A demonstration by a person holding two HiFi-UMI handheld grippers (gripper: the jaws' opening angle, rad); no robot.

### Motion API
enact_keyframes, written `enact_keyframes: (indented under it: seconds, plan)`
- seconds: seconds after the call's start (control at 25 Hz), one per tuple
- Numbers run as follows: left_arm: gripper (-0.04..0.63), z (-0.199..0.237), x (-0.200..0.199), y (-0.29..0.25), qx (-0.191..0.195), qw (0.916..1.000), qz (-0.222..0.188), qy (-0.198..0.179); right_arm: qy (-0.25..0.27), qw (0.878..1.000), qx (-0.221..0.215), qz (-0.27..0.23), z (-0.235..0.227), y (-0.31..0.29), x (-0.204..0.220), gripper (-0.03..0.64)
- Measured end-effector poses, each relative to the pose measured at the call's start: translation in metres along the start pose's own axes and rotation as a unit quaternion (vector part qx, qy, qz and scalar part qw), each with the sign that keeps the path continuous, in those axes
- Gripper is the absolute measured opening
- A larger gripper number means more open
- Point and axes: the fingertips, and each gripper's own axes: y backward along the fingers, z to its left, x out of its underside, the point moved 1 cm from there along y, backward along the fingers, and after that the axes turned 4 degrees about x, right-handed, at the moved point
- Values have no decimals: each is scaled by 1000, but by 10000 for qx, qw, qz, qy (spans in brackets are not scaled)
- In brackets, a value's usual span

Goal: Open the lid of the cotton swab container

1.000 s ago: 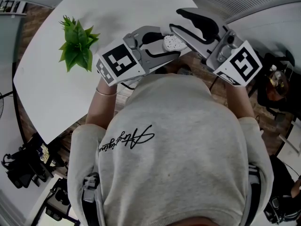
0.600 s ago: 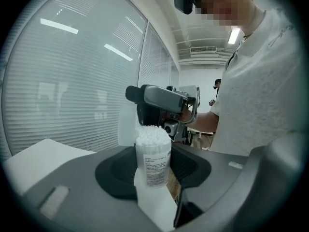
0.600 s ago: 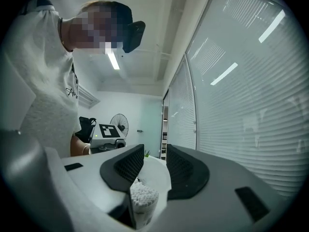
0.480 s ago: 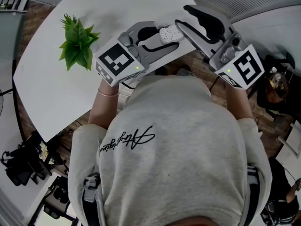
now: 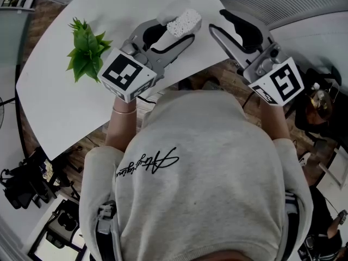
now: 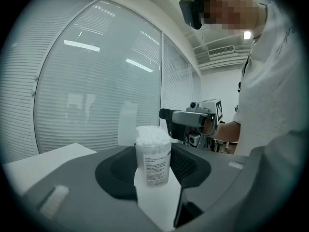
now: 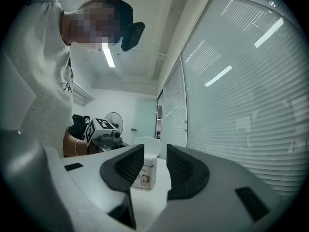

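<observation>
The cotton swab container (image 5: 184,22) is a small clear tub packed with white swab tips. My left gripper (image 5: 176,29) is shut on its body and holds it above the white table (image 5: 136,10). Its translucent lid (image 5: 171,7) stands flipped back behind the swabs. In the left gripper view the container (image 6: 152,161) stands upright between the jaws of the left gripper (image 6: 153,166), with the lid (image 6: 127,122) behind it. My right gripper (image 5: 216,22) hangs open beside it, a small gap apart. The right gripper (image 7: 155,164) faces the container (image 7: 147,172) with nothing between its pads.
A small green plant (image 5: 87,48) stands on the table's left part. The table edge (image 5: 98,132) runs close to the person's body, over a wooden floor. A second white table (image 5: 321,29) is at the right. Black gear (image 5: 24,186) lies on the floor at lower left.
My left gripper has carried the container up the picture and out over the table, away from the right gripper. The right gripper has shifted only slightly, and the gap between the two has widened.
</observation>
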Motion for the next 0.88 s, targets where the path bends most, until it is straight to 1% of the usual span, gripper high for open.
enact_keyframes:
  seconds: [0.16, 0.32, 0.44, 0.56, 0.76, 0.88]
  plan:
    - [189, 7, -7, 2, -367, 9992, -145, 6, -118, 9999, 14, 30, -8, 7, 6, 139]
    - [189, 14, -9, 3, -738, 9971, -197, 51, -193, 9997, -23, 116, -15, 14, 15, 133]
    - [189, 15, -10, 1, -893, 9958, -189, 75, -185, 9996, -46, 188, -21, 19, 21, 130]
    - [189, 15, -16, -2, -1021, 9943, -313, 62, -200, 9996, -73, 207, -28, 25, 23, 127]
    - [189, 15, -20, -5, -1299, 9908, -386, 64, -191, 9994, -182, 239, -37, 31, 26, 124]
    - [189, 14, -23, -5, -1404, 9891, -440, 95, -194, 9992, -246, 250, -40, 34, 27, 123]
